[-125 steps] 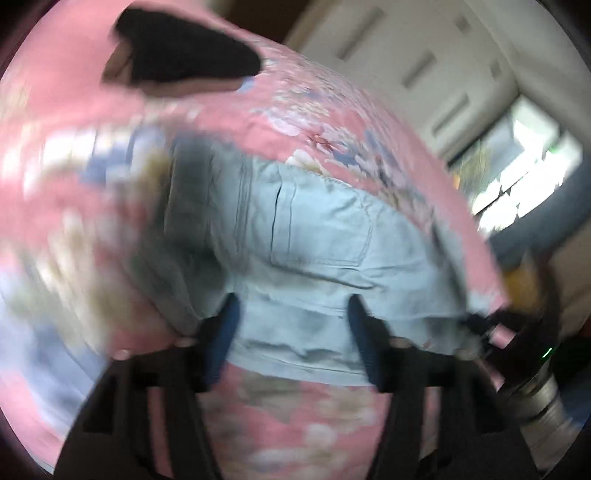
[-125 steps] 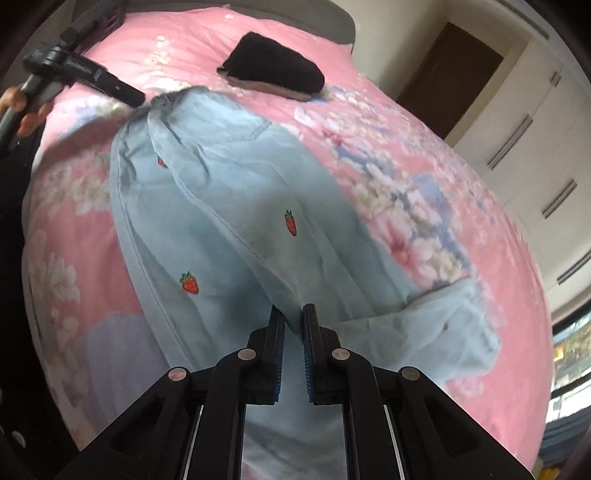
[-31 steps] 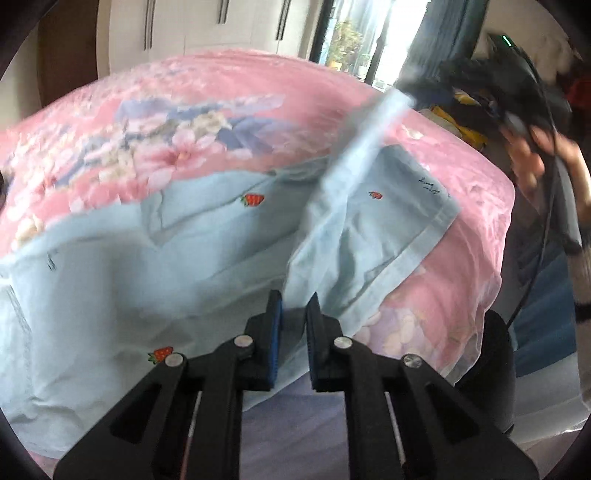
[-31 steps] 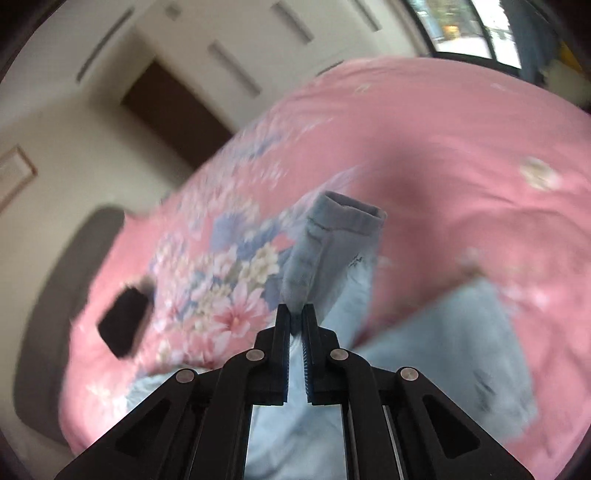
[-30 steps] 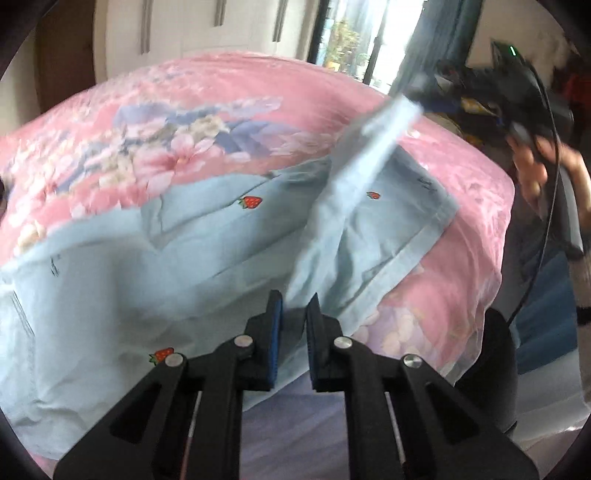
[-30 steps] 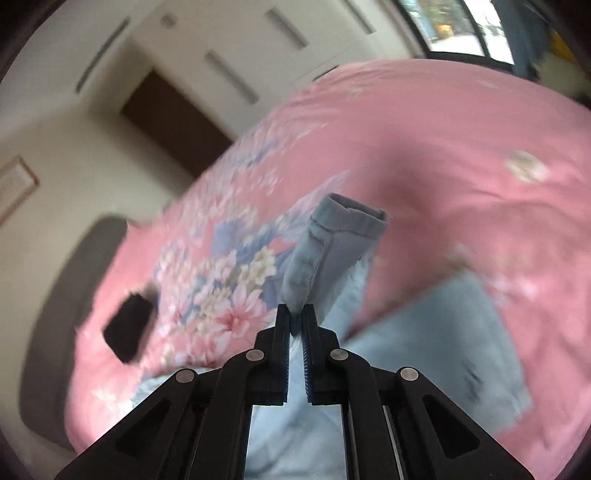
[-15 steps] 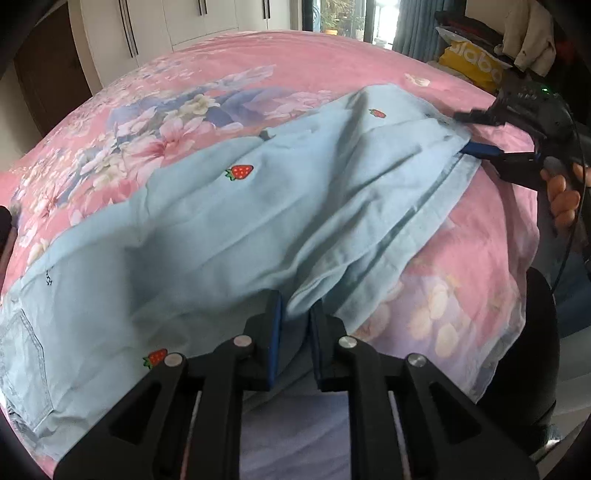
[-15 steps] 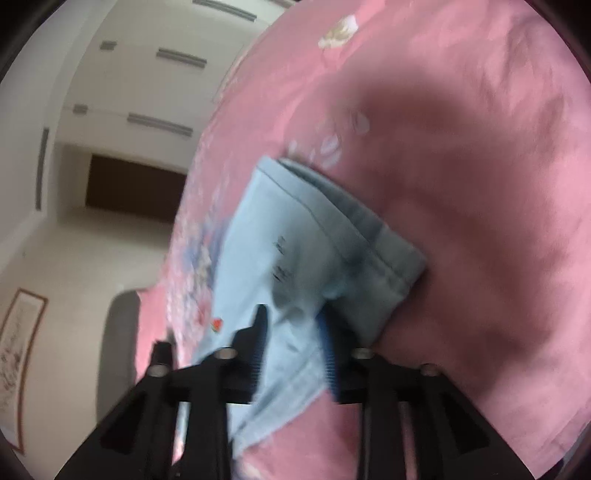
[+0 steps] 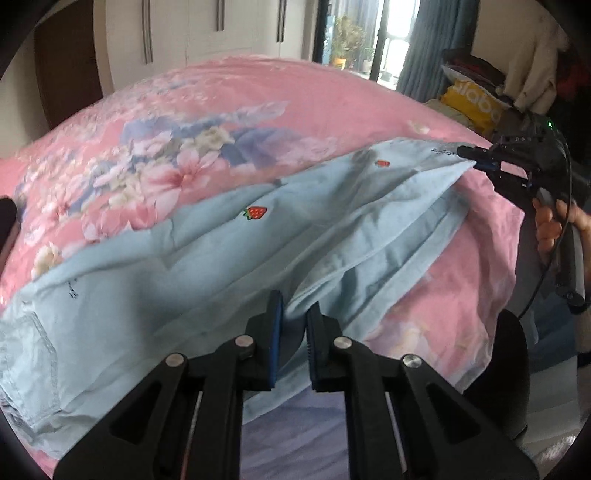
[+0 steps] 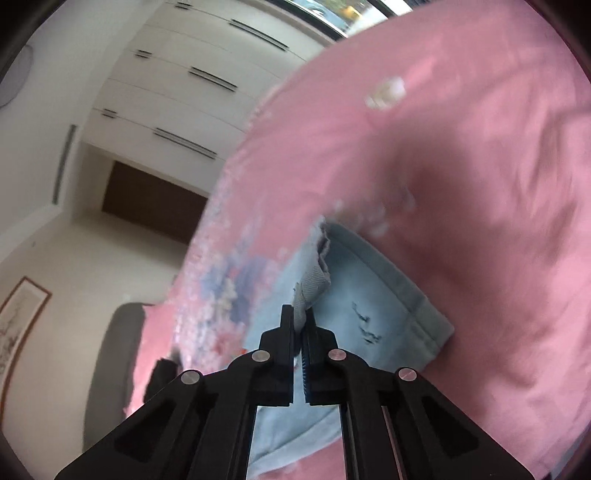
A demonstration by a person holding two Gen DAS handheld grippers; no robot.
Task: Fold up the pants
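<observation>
Light blue pants with small strawberry prints lie spread across a pink floral bedspread, one leg laid over the other. At the near edge my left gripper has its jaws closing on a fold of the fabric, which is pinched between the pads. Far right, a hand holds my right gripper at the leg ends. In the right wrist view that gripper has its jaws closing on the frayed corner of the hem, low over the bedspread.
White wardrobes and a window with blue curtains stand beyond the bed. A yellow bag and clothes pile up at the far right. A dark round seat sits off the bed's near corner. A black item lies near the grey headboard.
The right gripper, which held a pant leg up in the air, came down; the leg now lies flat over the other. Its jaws opened briefly and shut again on the hem.
</observation>
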